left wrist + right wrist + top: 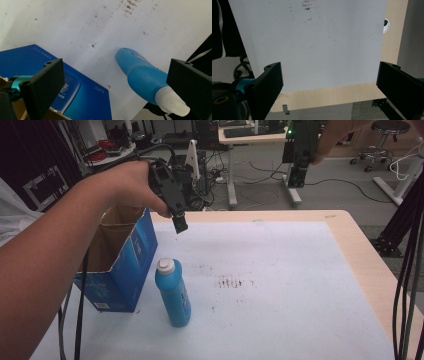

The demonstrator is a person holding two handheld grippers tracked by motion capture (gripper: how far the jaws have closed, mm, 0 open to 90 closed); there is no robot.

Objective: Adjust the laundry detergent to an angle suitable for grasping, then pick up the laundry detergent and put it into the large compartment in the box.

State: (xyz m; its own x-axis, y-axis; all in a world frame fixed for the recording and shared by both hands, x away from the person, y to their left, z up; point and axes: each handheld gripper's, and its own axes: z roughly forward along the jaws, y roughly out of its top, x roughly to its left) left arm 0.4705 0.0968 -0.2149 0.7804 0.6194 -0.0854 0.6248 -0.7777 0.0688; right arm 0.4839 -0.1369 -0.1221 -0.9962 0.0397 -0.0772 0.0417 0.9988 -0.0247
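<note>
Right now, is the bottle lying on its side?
No, in the high view the bottle stands upright on the white mat, cap up, beside the open blue box.

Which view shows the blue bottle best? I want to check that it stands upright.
The high view: the whole blue bottle stands upright beside the open blue box, white cap up. The left gripper view shows it from above, foreshortened, between open jaws. The right gripper view looks at bare table.
</note>
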